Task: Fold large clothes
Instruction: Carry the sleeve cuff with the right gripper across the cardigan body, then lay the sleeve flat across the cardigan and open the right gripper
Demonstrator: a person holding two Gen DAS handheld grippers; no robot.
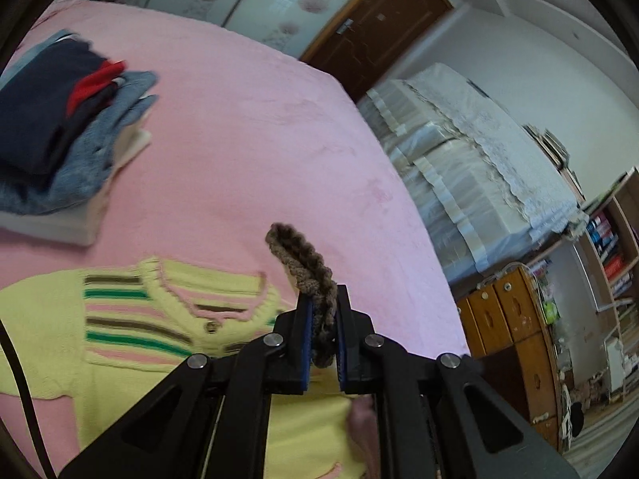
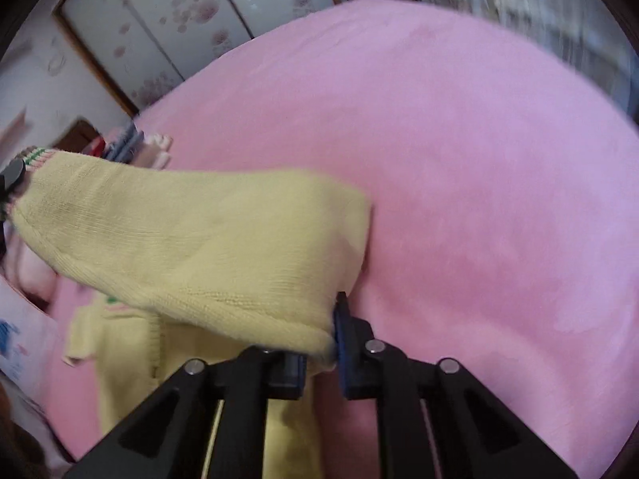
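A yellow knit sweater (image 1: 131, 311) with green, brown and pink stripes lies on the pink bed (image 1: 247, 127). My left gripper (image 1: 322, 319) is shut on the sweater's brown knitted cuff (image 1: 307, 263), which sticks up between the blue pads. My right gripper (image 2: 323, 343) is shut on a fold of the yellow sweater (image 2: 191, 239) and holds it lifted above the pink bed (image 2: 479, 159). The fabric drapes over the left finger and hides it. The other gripper (image 2: 12, 175) shows at the far left edge, at the striped cuff.
A stack of folded clothes (image 1: 60, 127) in navy, red and grey sits on the bed at the left; it also shows small in the right wrist view (image 2: 131, 143). A covered white sofa (image 1: 459, 159), wooden cabinet (image 1: 511, 319) and door (image 1: 375, 28) stand beyond the bed.
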